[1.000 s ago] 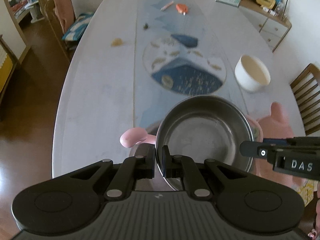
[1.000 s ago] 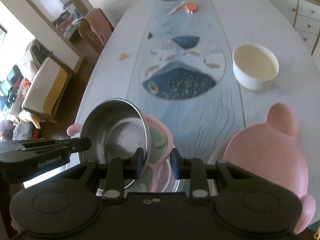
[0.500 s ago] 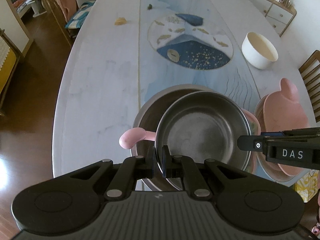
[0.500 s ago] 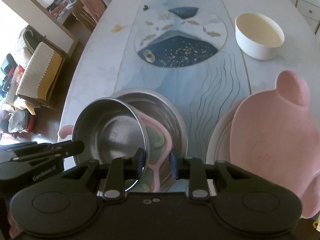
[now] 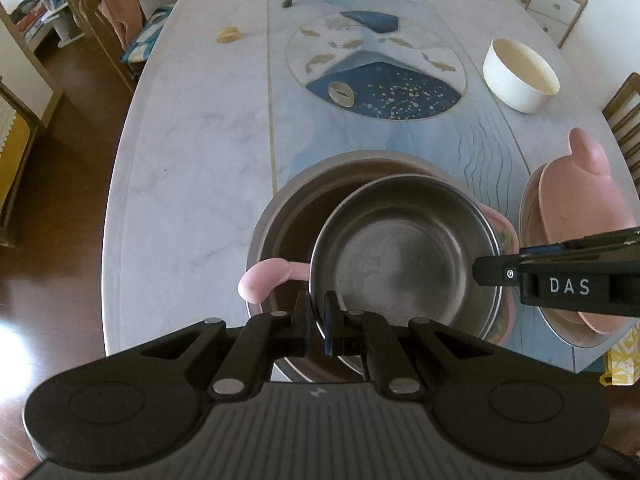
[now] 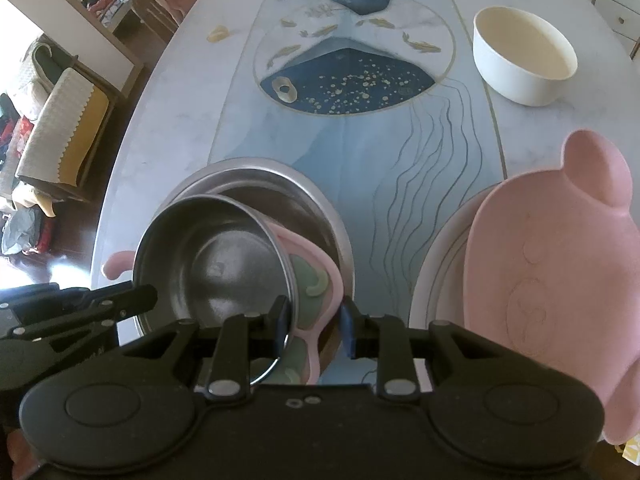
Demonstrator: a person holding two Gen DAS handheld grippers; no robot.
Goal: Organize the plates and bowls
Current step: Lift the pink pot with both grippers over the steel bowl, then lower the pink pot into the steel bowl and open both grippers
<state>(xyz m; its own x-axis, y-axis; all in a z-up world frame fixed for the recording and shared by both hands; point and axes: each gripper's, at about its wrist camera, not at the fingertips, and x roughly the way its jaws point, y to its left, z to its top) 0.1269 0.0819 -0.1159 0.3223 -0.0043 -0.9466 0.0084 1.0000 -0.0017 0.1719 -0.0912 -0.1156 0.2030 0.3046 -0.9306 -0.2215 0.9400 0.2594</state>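
Observation:
My left gripper (image 5: 317, 316) is shut on the near rim of a small steel bowl (image 5: 404, 264). My right gripper (image 6: 314, 322) grips the same small steel bowl (image 6: 216, 264) together with the pink and green silicone bowl (image 6: 316, 280) under it. Both are held over a large steel bowl (image 5: 296, 208) on the table; this large bowl also shows in the right wrist view (image 6: 280, 184). A pink bear-shaped plate (image 6: 552, 276) lies on a white plate (image 6: 436, 264) to the right. A white bowl (image 5: 520, 74) stands farther back on the right.
The marble table (image 5: 192, 152) has a blue fish-pattern inlay in the middle. Small items lie at its far end. Chairs stand at the left (image 5: 120, 28) and right (image 5: 624, 112). The table's near edge is just under my grippers.
Both grippers carried the small steel bowl and pink bowl up and back toward me. The large steel bowl beneath has come into view.

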